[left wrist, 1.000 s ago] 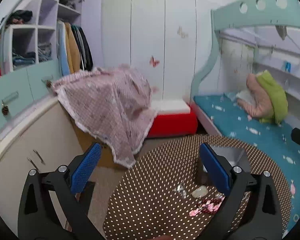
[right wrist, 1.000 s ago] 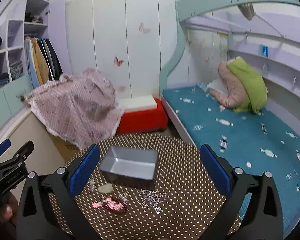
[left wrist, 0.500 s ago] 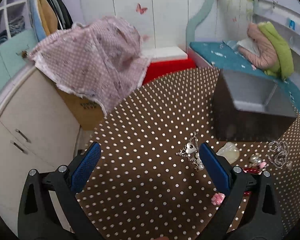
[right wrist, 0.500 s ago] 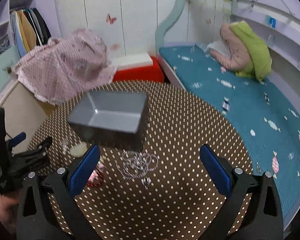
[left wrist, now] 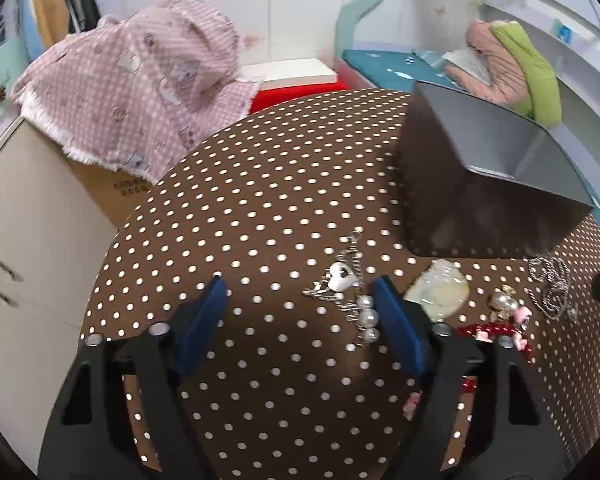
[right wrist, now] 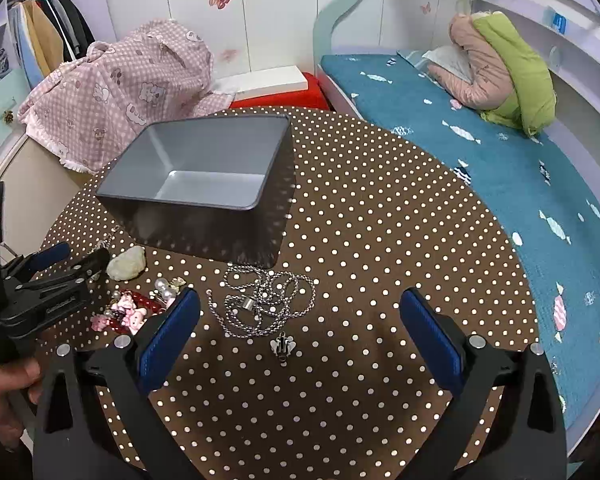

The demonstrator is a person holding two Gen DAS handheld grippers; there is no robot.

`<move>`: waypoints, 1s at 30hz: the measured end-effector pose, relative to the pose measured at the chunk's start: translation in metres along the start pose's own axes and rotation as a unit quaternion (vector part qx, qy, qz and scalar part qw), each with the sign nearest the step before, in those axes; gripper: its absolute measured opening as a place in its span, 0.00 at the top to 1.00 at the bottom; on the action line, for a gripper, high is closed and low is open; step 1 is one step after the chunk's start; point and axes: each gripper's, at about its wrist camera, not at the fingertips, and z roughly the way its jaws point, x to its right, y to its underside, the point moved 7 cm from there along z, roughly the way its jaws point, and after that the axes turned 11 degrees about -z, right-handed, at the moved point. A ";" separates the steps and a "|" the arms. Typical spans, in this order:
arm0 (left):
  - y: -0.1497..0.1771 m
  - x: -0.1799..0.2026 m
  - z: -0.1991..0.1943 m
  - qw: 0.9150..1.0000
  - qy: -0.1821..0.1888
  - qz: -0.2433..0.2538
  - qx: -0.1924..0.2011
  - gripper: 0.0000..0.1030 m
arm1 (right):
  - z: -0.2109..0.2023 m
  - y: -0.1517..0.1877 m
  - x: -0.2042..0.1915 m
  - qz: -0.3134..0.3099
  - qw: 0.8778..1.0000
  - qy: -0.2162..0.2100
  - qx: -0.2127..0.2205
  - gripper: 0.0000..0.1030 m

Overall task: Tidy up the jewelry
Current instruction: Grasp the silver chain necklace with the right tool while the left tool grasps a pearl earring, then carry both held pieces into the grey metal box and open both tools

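Observation:
A grey metal box (right wrist: 204,172) stands open on the brown polka-dot table (right wrist: 360,240); it also shows in the left wrist view (left wrist: 488,184). In front of it lie a silver chain necklace (right wrist: 264,304), a pale stone (right wrist: 126,264), a red and pink bracelet (right wrist: 128,312) and a heart-and-pearl piece (left wrist: 348,288). My left gripper (left wrist: 300,316) is open, low over the table, its right finger beside the pearl piece. My right gripper (right wrist: 300,328) is open, just short of the chain necklace.
A pink checked cloth (right wrist: 120,84) drapes a cabinet beyond the table. A red and white box (right wrist: 276,88) sits on the floor behind. A bed with a teal cover (right wrist: 480,140) runs along the right.
Both grippers have dropped and moved forward toward the table. The left gripper's fingers now stand narrower and close to the pearl piece. The right one has neared the chain necklace.

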 end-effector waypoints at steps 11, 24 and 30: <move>0.008 0.014 -0.013 0.998 0.063 -0.005 -0.012 0.92 | 0.032 0.005 -0.021 -0.060 0.998 -0.016 -0.013 0.38; 0.006 0.007 -0.043 0.996 0.085 -0.018 0.006 0.92 | 0.008 0.002 -0.027 -0.061 0.995 -0.081 0.015 0.86; -0.011 0.005 -0.071 0.995 0.093 -0.018 0.037 0.92 | -0.024 -0.015 -0.018 -0.050 0.991 -0.113 0.049 0.86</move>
